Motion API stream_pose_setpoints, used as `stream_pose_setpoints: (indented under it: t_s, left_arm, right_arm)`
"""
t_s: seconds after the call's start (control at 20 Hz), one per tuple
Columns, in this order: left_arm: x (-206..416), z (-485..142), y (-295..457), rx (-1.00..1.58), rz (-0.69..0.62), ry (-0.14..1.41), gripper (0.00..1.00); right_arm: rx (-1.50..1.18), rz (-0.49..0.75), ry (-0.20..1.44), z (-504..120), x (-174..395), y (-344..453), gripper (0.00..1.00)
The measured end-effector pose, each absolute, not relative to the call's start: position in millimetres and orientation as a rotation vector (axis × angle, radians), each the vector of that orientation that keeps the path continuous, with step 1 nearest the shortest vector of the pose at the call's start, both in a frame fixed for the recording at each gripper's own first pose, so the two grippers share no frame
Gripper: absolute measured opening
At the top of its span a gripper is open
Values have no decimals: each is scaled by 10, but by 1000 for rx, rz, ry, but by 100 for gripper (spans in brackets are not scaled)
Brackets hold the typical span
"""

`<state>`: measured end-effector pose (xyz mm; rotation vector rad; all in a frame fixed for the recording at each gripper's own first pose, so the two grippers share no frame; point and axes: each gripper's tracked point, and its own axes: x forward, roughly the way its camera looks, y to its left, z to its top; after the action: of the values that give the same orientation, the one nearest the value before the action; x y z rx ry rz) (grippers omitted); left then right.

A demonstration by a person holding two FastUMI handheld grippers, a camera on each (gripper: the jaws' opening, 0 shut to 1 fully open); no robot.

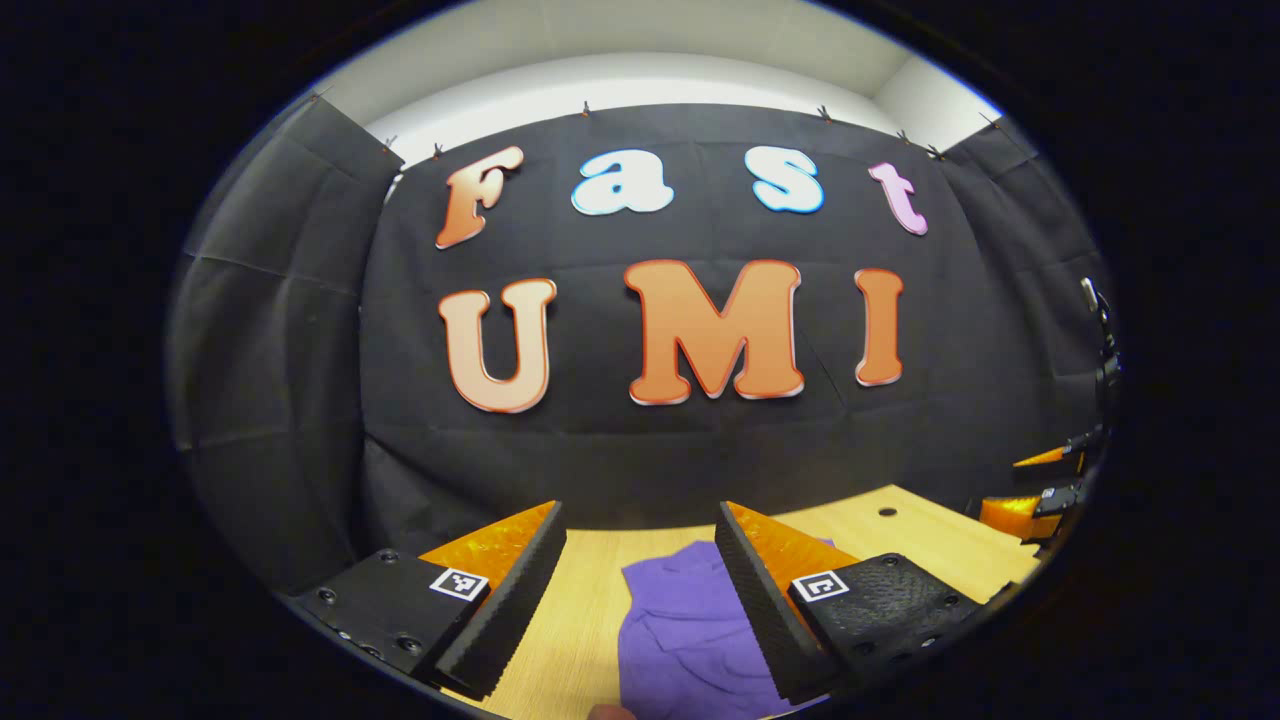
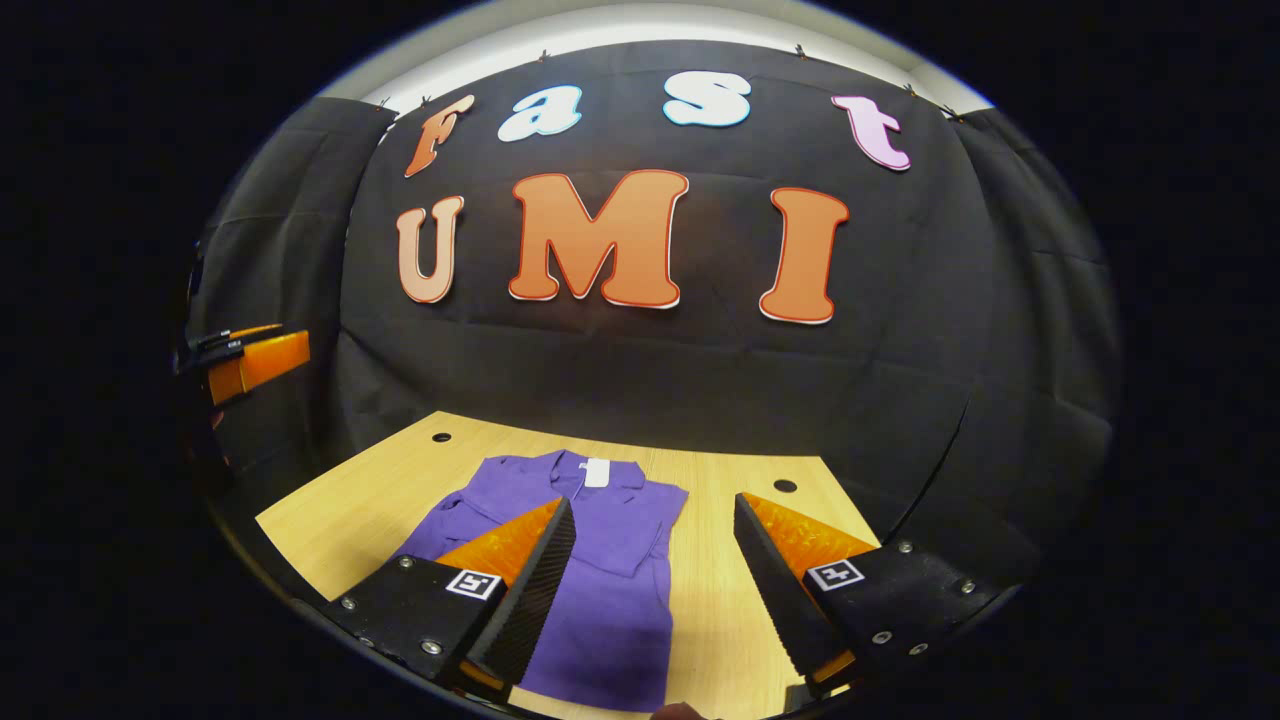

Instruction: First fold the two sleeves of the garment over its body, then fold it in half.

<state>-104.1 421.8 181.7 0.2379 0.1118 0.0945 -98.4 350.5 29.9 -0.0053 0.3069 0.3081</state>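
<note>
**Both grippers parted above the purple garment on the table**

Left gripper view: the left gripper (image 1: 640, 590) hangs above the wooden table (image 1: 900, 530) with its jaws spread wide and nothing between them. The purple garment (image 1: 680, 630) lies flat on the tabletop below, in the gap between the two fingers and running under the finger on the view's right side; no finger touches it. At the far right edge of this view the other gripper (image 1: 1040, 490) is seen, well apart from the cloth.

Right gripper view: the right gripper (image 2: 655, 590) is likewise released, jaws wide apart and holding nothing. The garment (image 2: 600, 560) lies spread on the table (image 2: 330, 520), collar and a white tag (image 2: 597, 472) toward the booth wall. Its body sits under the finger on the view's left side and reaches into the gap; the other finger stands over bare wood beside the cloth's edge. The left gripper (image 2: 250, 360) shows at the far left edge, raised off the table.
</note>
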Motion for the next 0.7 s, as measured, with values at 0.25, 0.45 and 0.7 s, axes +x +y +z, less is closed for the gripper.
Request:
stream_pose_setpoints:
  t_s: [0.25,0.45,0.7]
  left_arm:
    - [-1273,956,4404,218,60,301,93]
    - [-1429,293,4610,229,73,445,94]
    - [-1495,-395,4726,210,69,604,94]
  right_arm:
    - [-26,245,448,-277,-1350,3457,95]
    - [-43,250,598,-884,-1668,3498,95]
    - [-28,235,762,-1510,-1892,3450,96]
